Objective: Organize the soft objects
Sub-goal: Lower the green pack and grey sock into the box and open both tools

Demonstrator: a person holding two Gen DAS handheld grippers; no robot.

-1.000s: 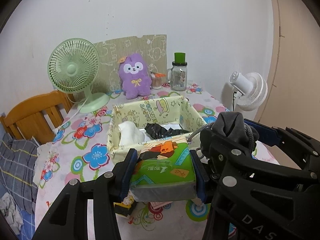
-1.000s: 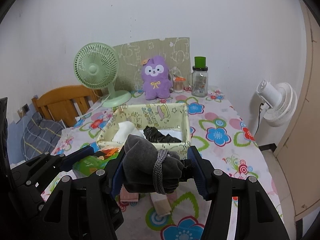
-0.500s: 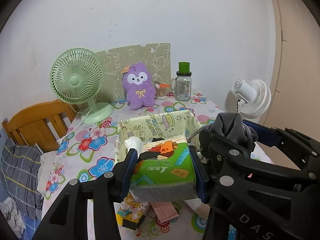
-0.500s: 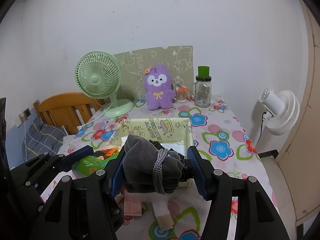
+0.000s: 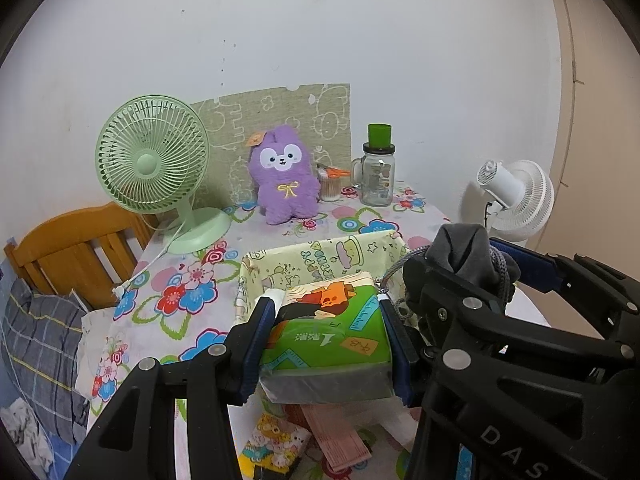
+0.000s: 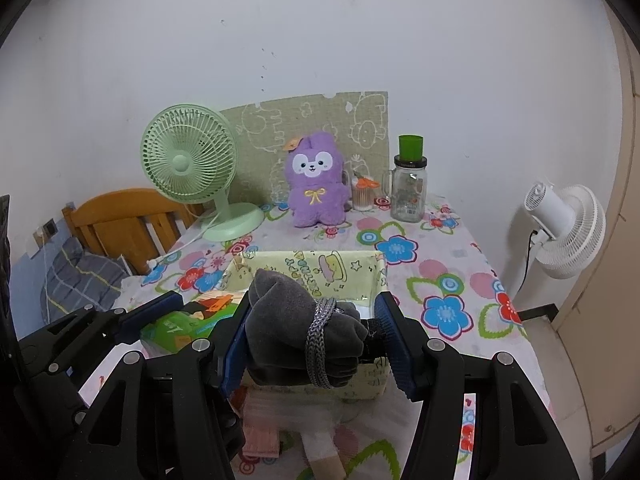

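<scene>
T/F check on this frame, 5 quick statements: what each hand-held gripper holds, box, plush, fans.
1. The left hand-held gripper is shut on a green tissue pack. True.
2. The right hand-held gripper is open with nothing in it. False: it is shut on a grey cloth bundle tied with a cord.
3. The purple plush lies inside the box. False: it stands upright at the back of the table, beyond the box.
4. The green fan stands on the table. True.
5. The white fan stands on the table beside the jar. False: it is off the table, past its edge.
</scene>
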